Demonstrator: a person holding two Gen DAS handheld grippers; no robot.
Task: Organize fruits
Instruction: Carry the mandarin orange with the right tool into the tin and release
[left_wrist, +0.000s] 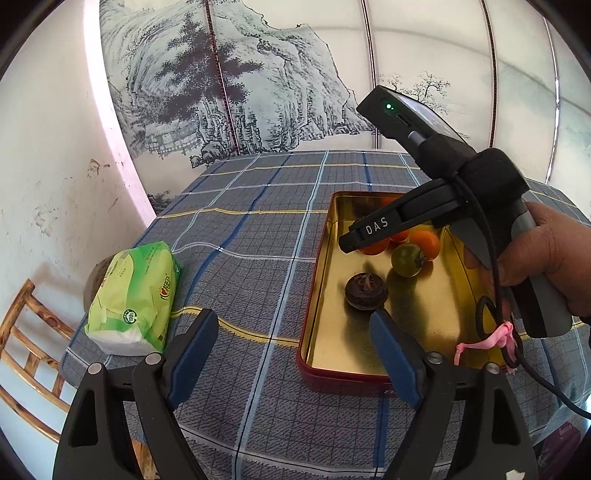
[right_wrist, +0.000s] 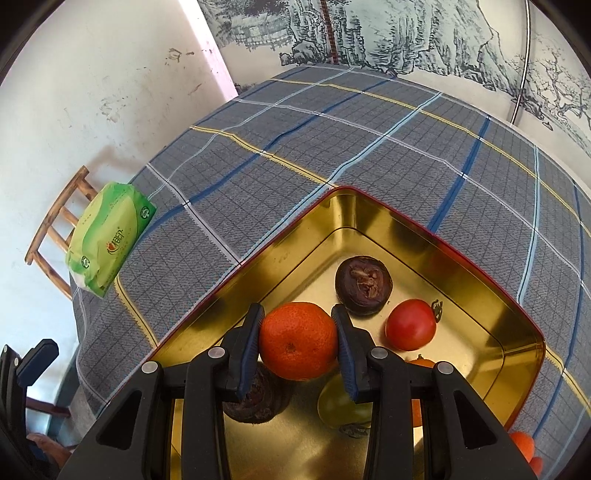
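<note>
Blue-padded fingers (right_wrist: 251, 343) of the right gripper (right_wrist: 298, 341) are seen pinching an orange mandarin (right_wrist: 298, 340) from both sides, held over the gold-lined tin tray (right_wrist: 491, 306) with the red outer wall. Only the right wrist view shows this grip; in the left wrist view the right gripper (left_wrist: 364, 236) is seen from outside, reaching over the tray (left_wrist: 321, 280), with the person's right hand (left_wrist: 554, 258) wrapped around its handle (the mandarin is largely hidden behind the finger there).

Two dark brown round fruits are counted in the right wrist view: one (right_wrist: 364, 284) beyond the mandarin and one (right_wrist: 255, 402) partly hidden under the left finger. Only one dark fruit (left_wrist: 366, 291) is shown in the left view. One red tomato (right_wrist: 410, 324) and one green tomato (right_wrist: 341, 406) are seen, plus an orange fruit (right_wrist: 421, 363) mostly covered by the gripper. Further orange fruit (right_wrist: 522, 445) lies on the checked tablecloth (right_wrist: 332, 147), outside the tray's near corner.

The left gripper (left_wrist: 293, 343) is held above the cloth beside the tray, its fingers spread wide and holding nothing. One green tissue pack (left_wrist: 135, 295) lies at the table's edge, well apart from the tray.
</note>
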